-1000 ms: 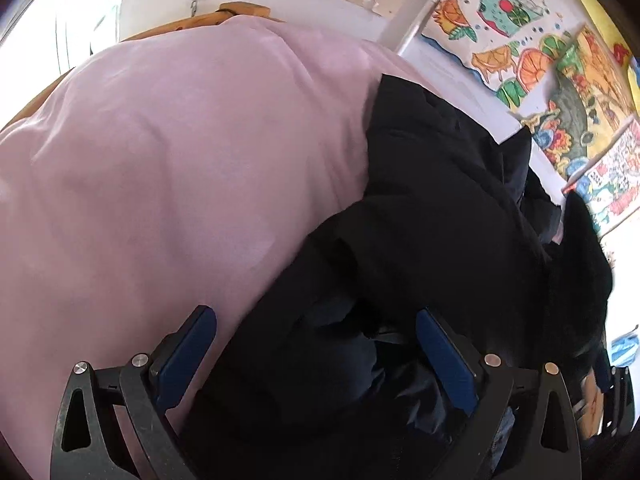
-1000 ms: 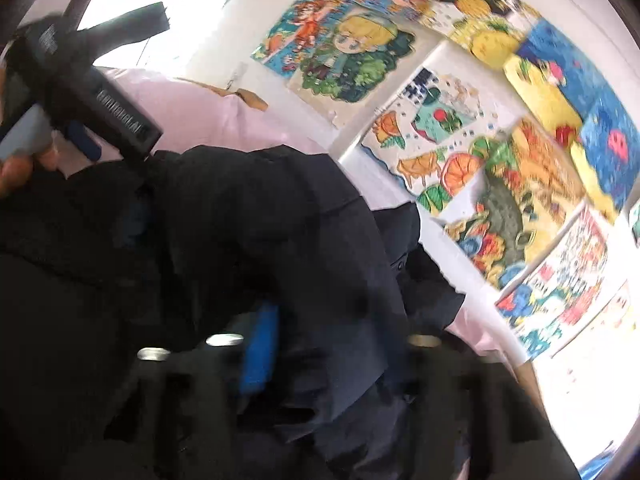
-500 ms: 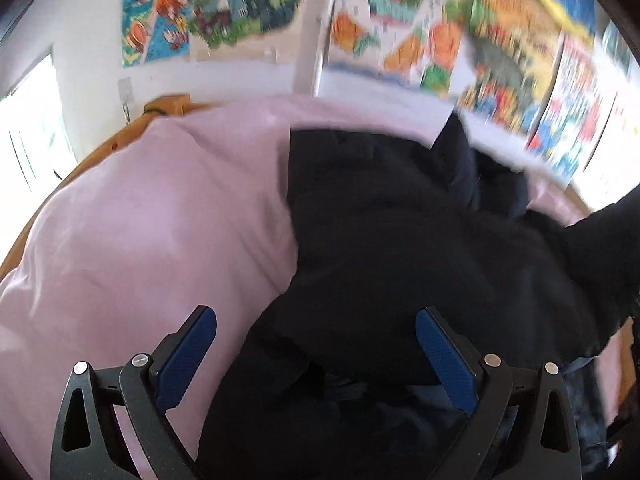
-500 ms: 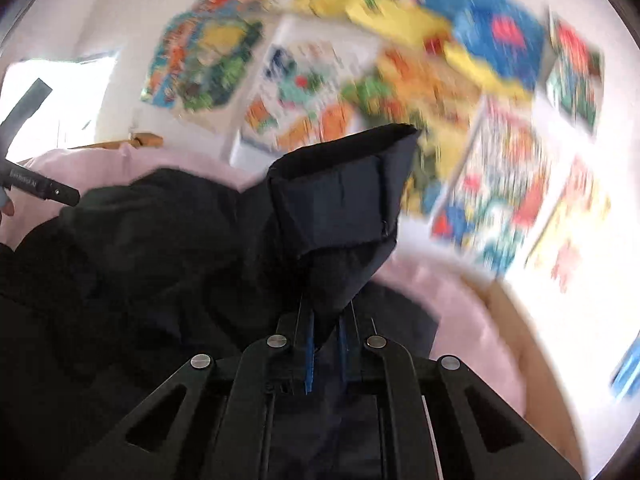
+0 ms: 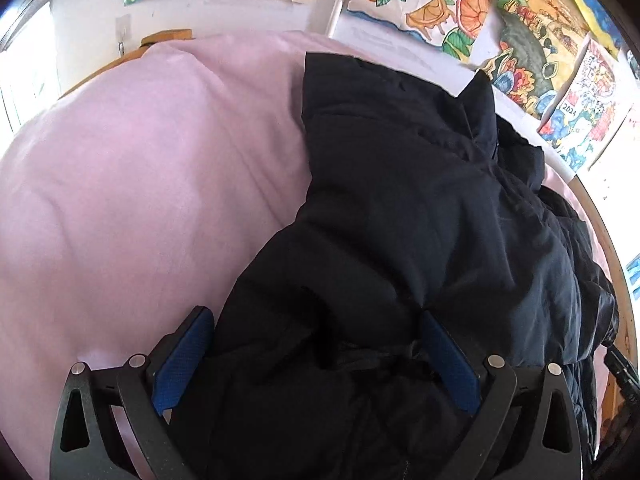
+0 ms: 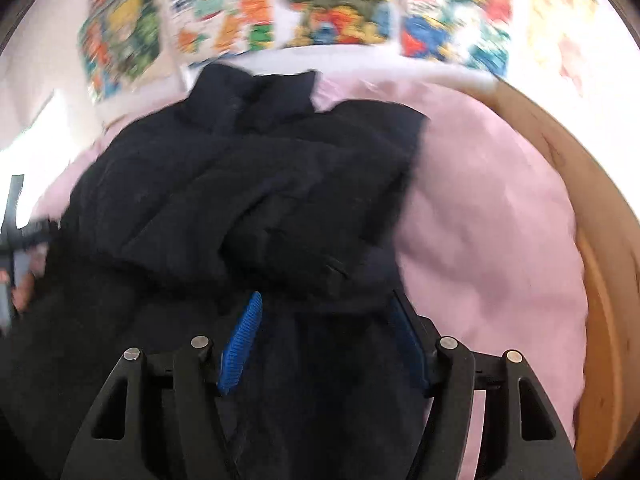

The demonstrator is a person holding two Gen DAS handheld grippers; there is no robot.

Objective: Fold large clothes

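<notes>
Dark jacket (image 6: 256,200) on pink sheet (image 6: 488,216)

The whole right wrist view was smeared by motion. The drawings on the wall (image 6: 320,12) were streaks of colour with no subject readable, and the folds of the dark jacket (image 6: 248,208) ran together. At the left edge of that view a hand (image 6: 24,292) and the black body of the other gripper were cut off and too blurred to read. In the left wrist view the jacket (image 5: 420,220) covered much of the pink bed sheet (image 5: 140,200), and its lower part ran off the bottom edge behind the fingers (image 5: 450,364). The bed's wooden rim (image 5: 618,280) showed only in slivers.
</notes>
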